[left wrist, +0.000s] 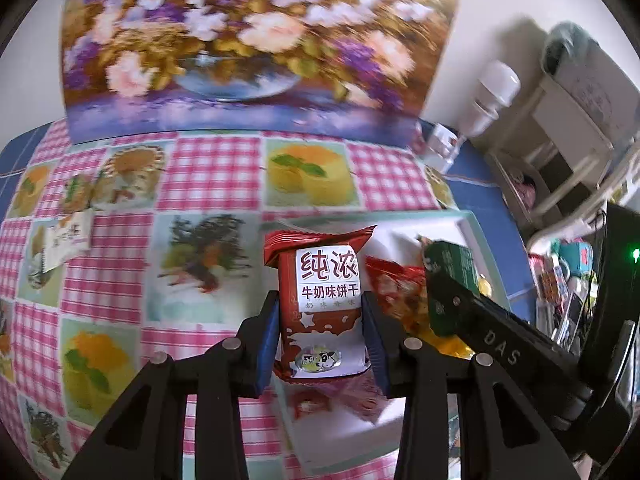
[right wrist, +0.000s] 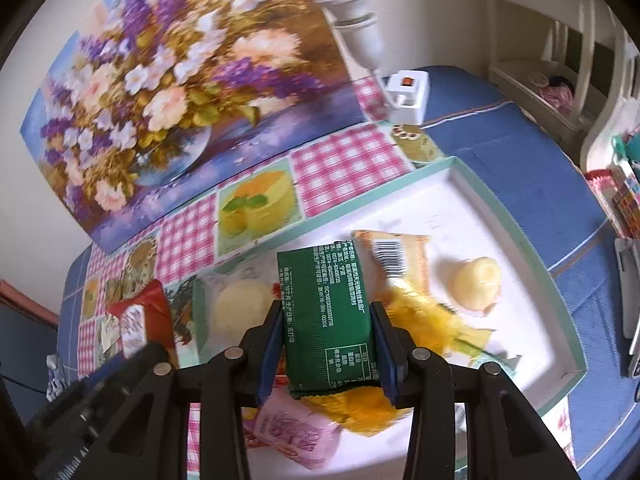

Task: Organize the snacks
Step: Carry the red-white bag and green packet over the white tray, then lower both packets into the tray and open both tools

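The left tool [left wrist: 322,316] pinches a red biscuit packet [left wrist: 320,304] between its blue pads, holding it upright over the near edge of a white tray [left wrist: 424,226] with a pale green rim. The right tool [right wrist: 330,322] pinches a green packet [right wrist: 328,304] above the same tray, where yellow wrappers [right wrist: 424,320], a pink packet [right wrist: 296,432] and two round pale sweets [right wrist: 478,282] already lie. This looks like the gathering step; each packet next needs lowering into a bare patch of tray and releasing. One small white packet [left wrist: 68,240] is out on the worktop, well apart from the tray. The worktop [left wrist: 208,168] wears a pink checked cloth with cake pictures. A flower painting [left wrist: 248,40] leans behind it, beside a white shelf [left wrist: 560,128].
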Available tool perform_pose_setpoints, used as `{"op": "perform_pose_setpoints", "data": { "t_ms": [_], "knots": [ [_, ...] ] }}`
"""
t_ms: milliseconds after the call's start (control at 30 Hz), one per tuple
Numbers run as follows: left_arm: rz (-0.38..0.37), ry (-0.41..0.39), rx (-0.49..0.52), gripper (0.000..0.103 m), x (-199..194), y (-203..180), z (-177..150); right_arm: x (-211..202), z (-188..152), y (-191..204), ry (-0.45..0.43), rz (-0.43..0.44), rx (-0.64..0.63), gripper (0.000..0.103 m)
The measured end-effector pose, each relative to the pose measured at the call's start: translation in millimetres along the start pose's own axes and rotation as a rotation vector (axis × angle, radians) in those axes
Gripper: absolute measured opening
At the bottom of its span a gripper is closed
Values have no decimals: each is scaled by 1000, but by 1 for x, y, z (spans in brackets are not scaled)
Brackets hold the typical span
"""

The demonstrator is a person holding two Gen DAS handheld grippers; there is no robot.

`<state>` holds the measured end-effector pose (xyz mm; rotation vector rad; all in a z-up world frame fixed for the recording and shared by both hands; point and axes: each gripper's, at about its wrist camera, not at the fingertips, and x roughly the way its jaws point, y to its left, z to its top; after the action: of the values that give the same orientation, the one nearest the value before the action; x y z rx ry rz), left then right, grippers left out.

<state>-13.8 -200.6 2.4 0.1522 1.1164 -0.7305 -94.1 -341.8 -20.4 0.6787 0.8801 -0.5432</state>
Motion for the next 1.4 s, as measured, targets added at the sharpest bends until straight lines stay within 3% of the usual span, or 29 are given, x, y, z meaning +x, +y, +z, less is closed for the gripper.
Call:
{"op": "perform_pose_setpoints", "data": {
  "t_ms": [333,900,1000,1167,1233,1400],
  "knots": [
    [-11,45,68,41,20,-32,-9,-7,5,-21,-16,10,37,44],
    [-22,50,48,45,24,-30,-9,-6,5,-22,-9,11,51,44],
    [-10,40,25,58,20,-22,-7,-8,6,-20,-12,9,45,44],
    [30,20,-51,64,14,1,-2,-8,5,-13,1,-3,15,44],
    [54,12,-94,75,13,15,0,-7,5,-9,9,-11,-4,45],
    [100,-5,-175,84,9,44,2,-5,3,0,16,-45,-50,62]
  ]
}}
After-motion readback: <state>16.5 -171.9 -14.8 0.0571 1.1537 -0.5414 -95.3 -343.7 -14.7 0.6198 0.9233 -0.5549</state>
